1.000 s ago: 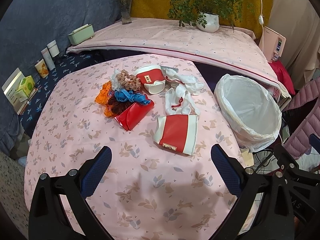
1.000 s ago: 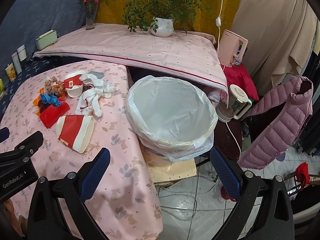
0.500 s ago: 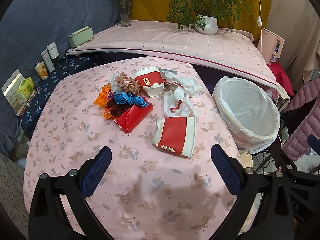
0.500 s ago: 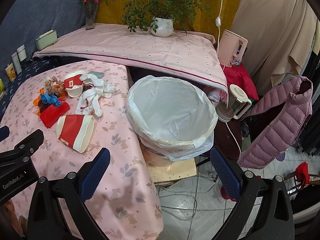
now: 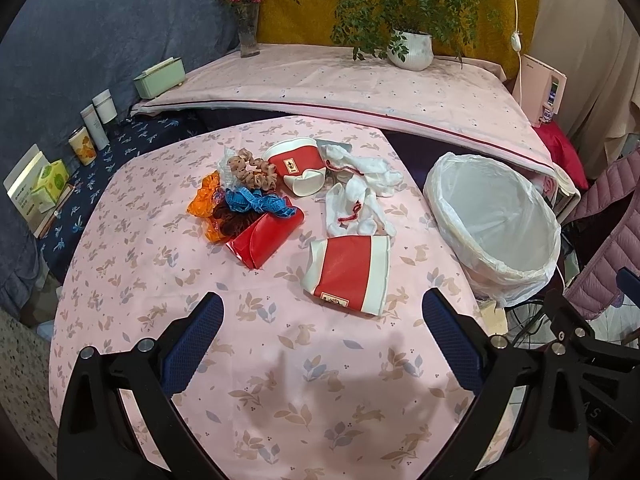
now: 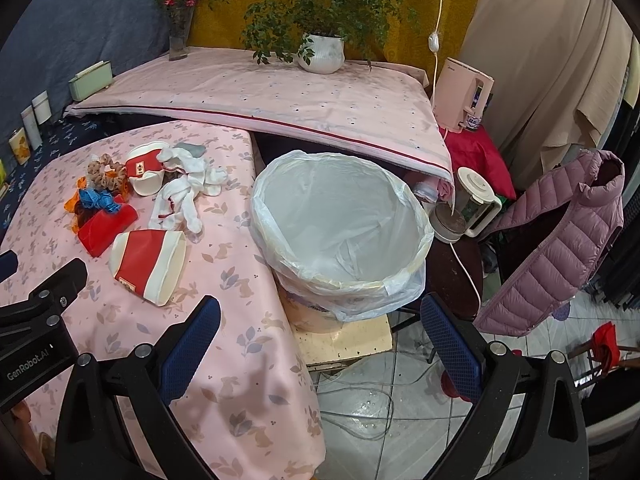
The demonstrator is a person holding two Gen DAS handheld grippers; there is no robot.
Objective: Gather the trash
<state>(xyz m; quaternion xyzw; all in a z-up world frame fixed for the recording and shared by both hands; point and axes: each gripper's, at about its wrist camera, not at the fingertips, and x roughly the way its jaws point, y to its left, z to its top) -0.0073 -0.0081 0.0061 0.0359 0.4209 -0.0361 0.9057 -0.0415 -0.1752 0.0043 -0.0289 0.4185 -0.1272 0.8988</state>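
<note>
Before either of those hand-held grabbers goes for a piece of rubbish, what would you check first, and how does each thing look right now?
1. Left tool open and holding nothing: ok.
2. Right tool open and holding nothing: ok.
3. White-lined round trash bin open at the top, with nothing across its mouth: ok.
4. Flattened red-and-cream paper cup lies apart from the other litter, just ahead of the left tool: ok.
5. Red folded packet free to lift alone: not ok, scrunchies lie on it.
6. Bin steady on its cream board: cannot tell.
</note>
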